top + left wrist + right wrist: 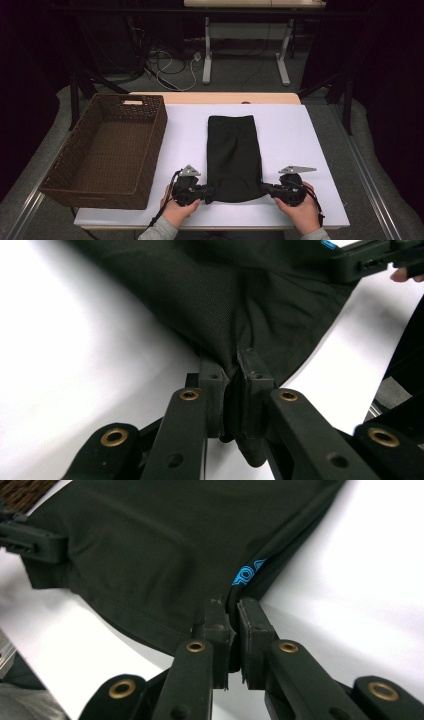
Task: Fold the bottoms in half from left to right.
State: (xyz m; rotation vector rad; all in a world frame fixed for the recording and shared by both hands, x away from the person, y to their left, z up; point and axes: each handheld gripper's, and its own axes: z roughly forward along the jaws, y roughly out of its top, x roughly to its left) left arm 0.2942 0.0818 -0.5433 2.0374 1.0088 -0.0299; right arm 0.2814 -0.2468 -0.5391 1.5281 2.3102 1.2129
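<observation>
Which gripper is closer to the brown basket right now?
Left. The left gripper grips the black cloth's near left corner, just right of the basket. The right gripper grips the cloth's opposite near corner, farther away.

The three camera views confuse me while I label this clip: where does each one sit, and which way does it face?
High view: above the person's side, facing forward and down on the table, wicker basket and black garment; forearms and hands show.
Left gripper view: rides the left gripper, looking along its jaws, shut on the garment's corner.
Right gripper view: rides the right gripper, its jaws shut on the other corner.
Both gripper views share the garment and the opposite gripper.
</observation>
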